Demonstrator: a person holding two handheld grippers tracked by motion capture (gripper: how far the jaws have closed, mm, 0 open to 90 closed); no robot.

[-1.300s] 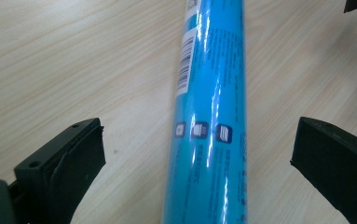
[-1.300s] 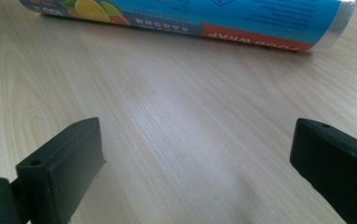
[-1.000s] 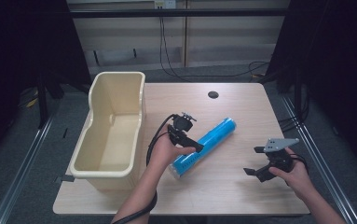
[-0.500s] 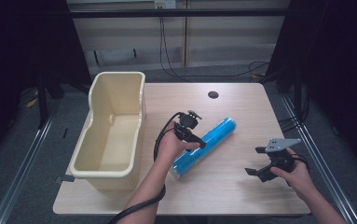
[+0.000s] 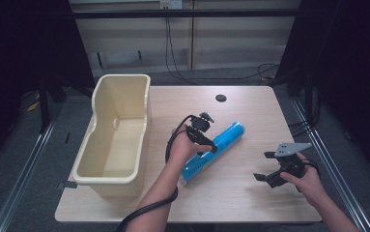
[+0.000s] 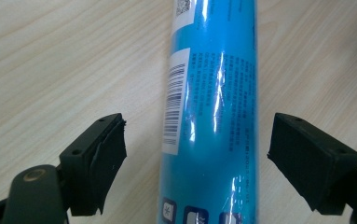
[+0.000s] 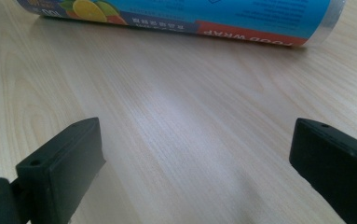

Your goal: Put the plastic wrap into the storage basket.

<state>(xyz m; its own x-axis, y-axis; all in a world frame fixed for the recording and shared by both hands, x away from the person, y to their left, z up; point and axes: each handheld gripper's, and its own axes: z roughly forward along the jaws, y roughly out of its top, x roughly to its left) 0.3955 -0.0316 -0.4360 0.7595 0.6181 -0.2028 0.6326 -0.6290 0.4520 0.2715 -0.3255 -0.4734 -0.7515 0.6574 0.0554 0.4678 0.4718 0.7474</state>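
The left gripper (image 6: 195, 154) hangs right over the food wrap roll (image 6: 211, 112), jaws spread wide, one black pad on each side of the blue tube and neither touching it. The roll lies flat on the wooden table (image 5: 250, 108), angled across the middle, just right of the cream plastic tub (image 5: 117, 133) (which looks empty from above). Over on the right, the right gripper (image 5: 277, 169) sits well apart from the roll, near the table's front edge, also released, with nothing between its jaws but bare wood.

Now the risk. That glossy film wrapper looks slick, and a round tube can roll. If the pads close off-centre, I judge the roll could squirt sideways or spin out. A grip this far toward one end might also let the long free end droop and clip the tub's rim on any lift.

Hard to read: the near end of the roll hides under the left hand in the high view, and the left gripper view cuts off both ends. How high the pads sit above the table is unclear.
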